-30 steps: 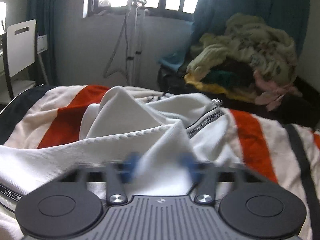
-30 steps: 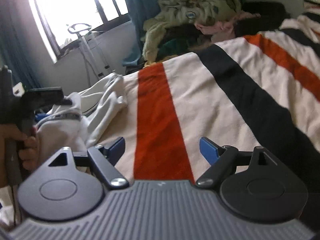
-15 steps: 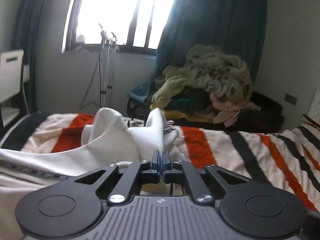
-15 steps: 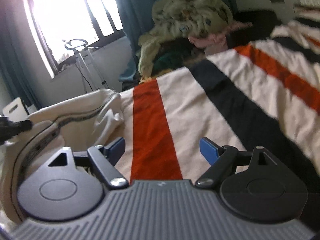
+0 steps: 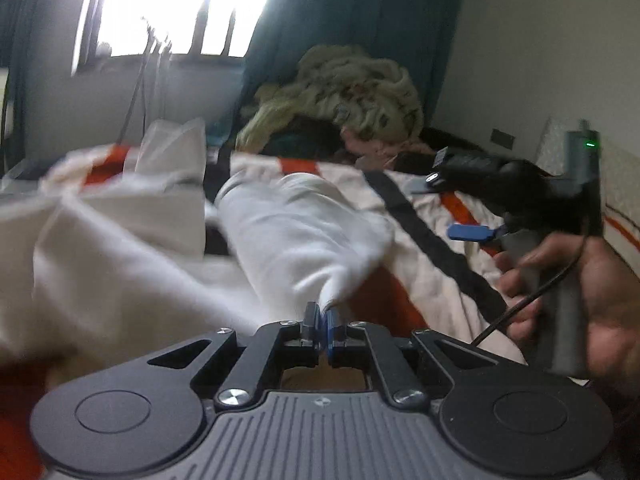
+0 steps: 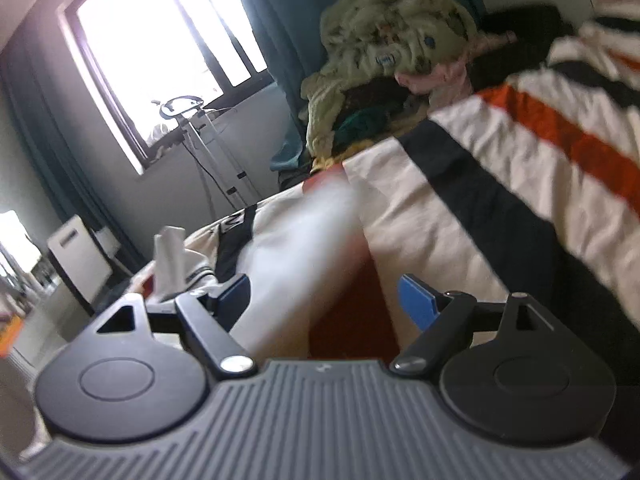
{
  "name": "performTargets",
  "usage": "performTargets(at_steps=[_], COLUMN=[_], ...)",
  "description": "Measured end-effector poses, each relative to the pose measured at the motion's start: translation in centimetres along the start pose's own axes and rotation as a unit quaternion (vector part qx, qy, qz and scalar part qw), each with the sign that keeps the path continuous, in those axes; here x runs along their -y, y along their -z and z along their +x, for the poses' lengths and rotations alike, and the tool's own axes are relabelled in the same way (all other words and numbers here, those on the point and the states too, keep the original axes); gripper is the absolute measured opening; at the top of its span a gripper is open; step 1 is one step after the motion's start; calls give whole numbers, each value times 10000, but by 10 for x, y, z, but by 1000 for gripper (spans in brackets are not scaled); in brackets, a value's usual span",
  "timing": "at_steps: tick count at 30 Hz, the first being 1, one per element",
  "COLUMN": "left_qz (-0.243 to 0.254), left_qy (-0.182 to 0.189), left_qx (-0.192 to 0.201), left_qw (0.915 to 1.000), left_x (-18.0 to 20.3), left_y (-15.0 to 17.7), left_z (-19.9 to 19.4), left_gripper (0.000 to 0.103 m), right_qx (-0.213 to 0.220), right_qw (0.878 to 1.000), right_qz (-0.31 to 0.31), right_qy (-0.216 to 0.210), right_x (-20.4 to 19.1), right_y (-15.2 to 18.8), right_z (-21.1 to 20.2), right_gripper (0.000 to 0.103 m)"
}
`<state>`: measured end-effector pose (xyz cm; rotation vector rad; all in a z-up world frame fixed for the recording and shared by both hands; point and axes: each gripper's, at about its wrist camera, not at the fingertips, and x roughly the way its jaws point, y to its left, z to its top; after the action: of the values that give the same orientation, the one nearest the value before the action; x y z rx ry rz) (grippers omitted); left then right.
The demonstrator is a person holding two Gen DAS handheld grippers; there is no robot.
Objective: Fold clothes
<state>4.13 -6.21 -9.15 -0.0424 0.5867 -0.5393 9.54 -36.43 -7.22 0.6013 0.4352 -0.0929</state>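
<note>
White garment (image 5: 304,236) pinched by left gripper (image 5: 323,322)
Its outline is lost to blur; right gripper (image 6: 326,296) is held wide over the bed (image 6: 460,200).

A second ago the left hand-held gripper (image 5: 323,322) stood open at the white garment (image 5: 304,232); now its blue pads are pinched on a fold of it. That cloth, then heaped toward the window end of the bed (image 5: 436,284), now trails blurred across the orange stripe. The right hand-held gripper (image 5: 452,210) has come into the left camera's sight, beside the garment.
</note>
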Motion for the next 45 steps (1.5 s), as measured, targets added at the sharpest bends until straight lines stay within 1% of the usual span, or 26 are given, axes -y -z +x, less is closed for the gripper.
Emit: performTargets(at_steps=[2, 4, 5, 6, 8, 10, 11, 13, 15, 17, 19, 20, 22, 23, 24, 29, 30, 32, 34, 35, 37, 38, 39, 40, 42, 45], left_qz=[-127, -69, -36, -14, -79, -174, -233, -319, -385, -479, -575, -620, -673, -695, -716, -820, -847, -901, -947, -959, -977, -984, -993, -1010, -1040, -1047], left_qy=[-39, -20, 11, 52, 153, 216, 239, 243, 229, 196, 144, 116, 47, 13, -21, -153, -175, -218, -246, -260, -303, -330, -356, -378, -419, -499], left_qx=[-62, -5, 33, 69, 108, 154, 175, 219, 280, 341, 404, 438, 502, 530, 554, 513, 507, 495, 506, 510, 507, 501, 492, 467, 425, 372], left_qw=[9999, 10000, 10000, 10000, 9998, 9995, 9993, 9990, 9986, 9981, 9974, 9970, 9965, 9962, 9959, 9952, 9950, 9945, 9939, 9937, 9935, 9933, 9932, 9931, 9928, 9926], left_x=[-2, -3, -3, -3, -5, -5, -7, -6, -8, -11, -14, -16, -19, -20, -21, -26, -27, -29, -31, -31, -33, -33, -34, -35, -37, -38], left_y=[2, 2, 3, 3, 3, 2, 2, 0, -1, -2, -4, -4, -5, -5, -5, -6, -6, -5, -5, -5, -4, -4, -4, -4, -3, -1], left_z=[3, -2, -6, -9, -14, -20, -21, -23, -24, -24, -22, -21, -18, -16, -14, -3, -2, 1, 1, 2, 4, 5, 7, 9, 13, 19], left_gripper=[11, 15, 23, 26, 40, 45, 49, 55, 59, 63, 67, 69, 70, 72, 72, 73, 73, 73, 74, 74, 74, 74, 75, 75, 75, 75], right_qx=[-157, -281, -311, -334, -442, -567, -626, -807, -1004, -1111, -1181, -1225, -1300, -1312, -1298, -1065, -1011, -883, -671, -525, -284, -192, -163, -232, -448, -487], right_qw=[9990, 9947, 9903, 9848, 9741, 9624, 9582, 9548, 9514, 9538, 9600, 9631, 9630, 9619, 9608, 9686, 9698, 9710, 9736, 9762, 9800, 9806, 9802, 9788, 9758, 9779], right_qz=[414, 975, 1324, 1662, 2166, 2600, 2740, 2815, 2866, 2743, 2488, 2353, 2310, 2345, 2395, 2219, 2199, 2218, 2177, 2079, 1836, 1778, 1822, 1929, 2118, 2028], right_qy=[-47, -188, -292, -382, -475, -539, -541, -514, -511, -526, -497, -450, -479, -502, -509, -355, -300, -133, 104, 326, 716, 797, 753, 650, 312, -119], right_x=[12, 28, 37, 47, 60, 71, 74, 76, 77, 80, 84, 87, 97, 101, 105, 107, 106, 105, 104, 103, 101, 102, 105, 109, 114, 107], right_y=[-2, -4, -5, -5, -6, -8, -9, -16, -22, -29, -34, -34, -30, -28, -25, -25, -26, -28, -31, -31, -32, -32, -31, -29, -23, -21], right_z=[-2, -5, -8, -11, -9, -4, 0, 21, 44, 71, 99, 113, 139, 149, 158, 176, 177, 173, 166, 162, 156, 155, 156, 161, 171, 173], right_gripper=[84, 84, 84, 84, 84, 82, 81, 80, 76, 76, 74, 67, 62, 57, 55, 54, 52, 52, 53, 55, 55, 55, 54, 54, 54, 54])
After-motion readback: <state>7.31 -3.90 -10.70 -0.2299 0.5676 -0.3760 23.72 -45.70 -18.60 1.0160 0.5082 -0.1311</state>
